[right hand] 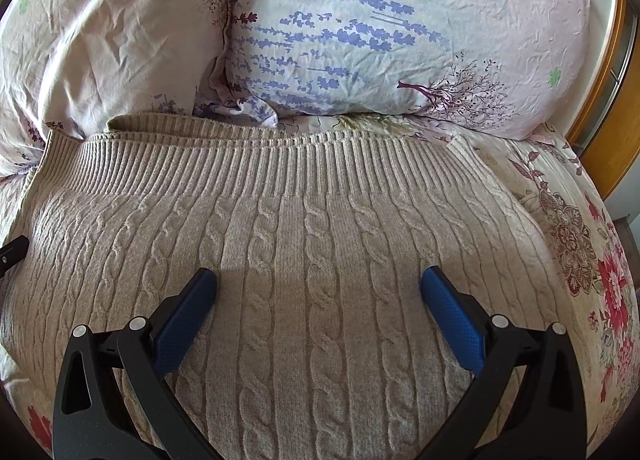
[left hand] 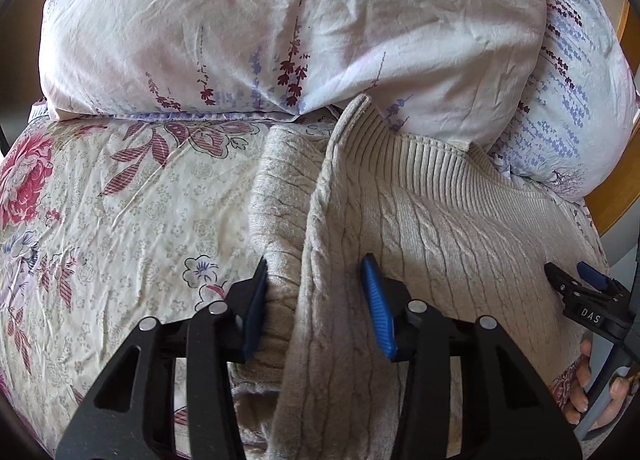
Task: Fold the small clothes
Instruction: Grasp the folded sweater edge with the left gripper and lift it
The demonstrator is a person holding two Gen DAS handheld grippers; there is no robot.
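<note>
- Where the left wrist view looks down, the left gripper (left hand: 316, 300) sits at lower centre, its blue pads (left hand: 378, 312) on either side of a raised fold of the beige cable-knit sweater (left hand: 420, 220); the fold fills the gap between them, and the pads appear to pinch it.
- Sweater: spread on the floral bedsheet (left hand: 120, 200), ribbed hem (right hand: 248, 164) toward the top of the frame, just below the pillows (left hand: 260, 20).
- Right gripper (right hand: 318, 300): lower centre of the right wrist view, fingers released and spread wide over the flat knit, nothing between them.
- At the right edge of the left wrist view, the right gripper appears again, with a person's hand (left hand: 592, 392) on its handle.
- A wooden bed frame (right hand: 600, 108) borders the right edge.
</note>
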